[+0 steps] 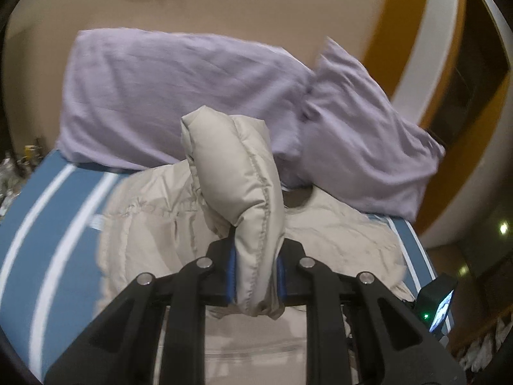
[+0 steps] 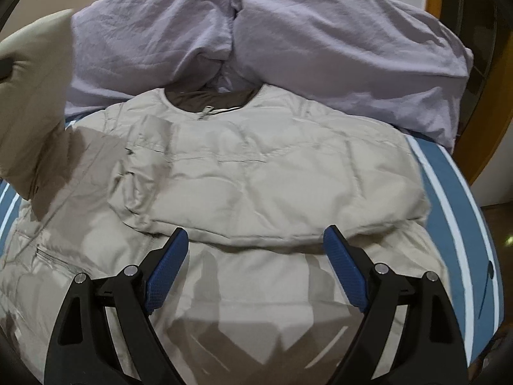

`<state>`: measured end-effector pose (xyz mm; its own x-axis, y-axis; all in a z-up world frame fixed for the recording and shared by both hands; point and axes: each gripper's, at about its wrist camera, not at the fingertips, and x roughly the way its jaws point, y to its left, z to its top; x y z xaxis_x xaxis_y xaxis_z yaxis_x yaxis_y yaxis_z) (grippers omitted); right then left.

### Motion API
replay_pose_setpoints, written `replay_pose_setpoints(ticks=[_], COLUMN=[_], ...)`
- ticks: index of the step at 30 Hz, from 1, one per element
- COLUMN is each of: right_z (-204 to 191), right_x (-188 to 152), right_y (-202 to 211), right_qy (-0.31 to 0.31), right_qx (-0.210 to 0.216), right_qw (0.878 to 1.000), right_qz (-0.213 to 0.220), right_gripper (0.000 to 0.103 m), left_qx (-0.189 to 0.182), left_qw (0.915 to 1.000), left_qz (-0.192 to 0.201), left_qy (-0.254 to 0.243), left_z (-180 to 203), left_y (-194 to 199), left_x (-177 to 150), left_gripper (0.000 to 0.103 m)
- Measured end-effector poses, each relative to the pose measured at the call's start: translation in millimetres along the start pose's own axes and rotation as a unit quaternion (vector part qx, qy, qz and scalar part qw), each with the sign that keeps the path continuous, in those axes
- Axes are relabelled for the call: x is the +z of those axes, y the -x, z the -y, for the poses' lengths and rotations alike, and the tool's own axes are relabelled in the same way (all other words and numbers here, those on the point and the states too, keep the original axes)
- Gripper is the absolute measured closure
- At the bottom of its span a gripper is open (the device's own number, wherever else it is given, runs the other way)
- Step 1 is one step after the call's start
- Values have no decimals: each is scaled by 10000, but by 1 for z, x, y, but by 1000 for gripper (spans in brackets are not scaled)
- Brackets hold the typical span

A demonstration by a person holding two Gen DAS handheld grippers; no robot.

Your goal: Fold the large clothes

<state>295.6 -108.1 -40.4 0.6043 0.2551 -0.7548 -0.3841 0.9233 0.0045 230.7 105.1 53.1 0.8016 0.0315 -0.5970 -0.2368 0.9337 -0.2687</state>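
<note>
Two views differ — the left gripper [image 1: 255, 272] clamps a raised sleeve [image 1: 237, 173] hiding the beige jacket [image 2: 256, 173] on the striped bed [image 2: 449, 199], while the right gripper [image 2: 256, 269], jaws wide, shows its collar [image 2: 208, 102] at 12 o'clock below lilac pillows [image 2: 288, 32].

1. One beige puffer jacket [image 2: 256, 173], spread on the bed;
2. Two lilac pillows [image 1: 179, 93], side by side at the head;
3. One blue bedsheet [image 1: 35, 231] with white stripes;
4. Two grippers, the left gripper [image 1: 255, 276] and the right gripper [image 2: 256, 240].
</note>
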Motion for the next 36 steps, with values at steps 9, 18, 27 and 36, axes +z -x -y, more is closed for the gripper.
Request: replay_pose_setpoints(ticks=[9,18,27,36], right_z=[39,51,50,35], right_x=[-15,-21,-24,-28], right_y=[-2,-7,-3,11], right_qy=[-191,-411,-403,-400], right_qx=[-223,-101,-27,202], right_qw=[9996,9991,9992,9990], right_qz=[-35,-94,-73,8], right_gripper=[15,15,12,12], left_qx=[-13,130,474,1268], left_qw=[9960,9904,9911,9811], left_qz=[-796,-1031,-647,-560], left_qy=[-414,-915,-1065,-1347], left_z=[60,79,75,61], left_y=[-67,-78,-71,-94], left_x=[-45,-61,-48,-61], left_gripper=[84,67,52,52])
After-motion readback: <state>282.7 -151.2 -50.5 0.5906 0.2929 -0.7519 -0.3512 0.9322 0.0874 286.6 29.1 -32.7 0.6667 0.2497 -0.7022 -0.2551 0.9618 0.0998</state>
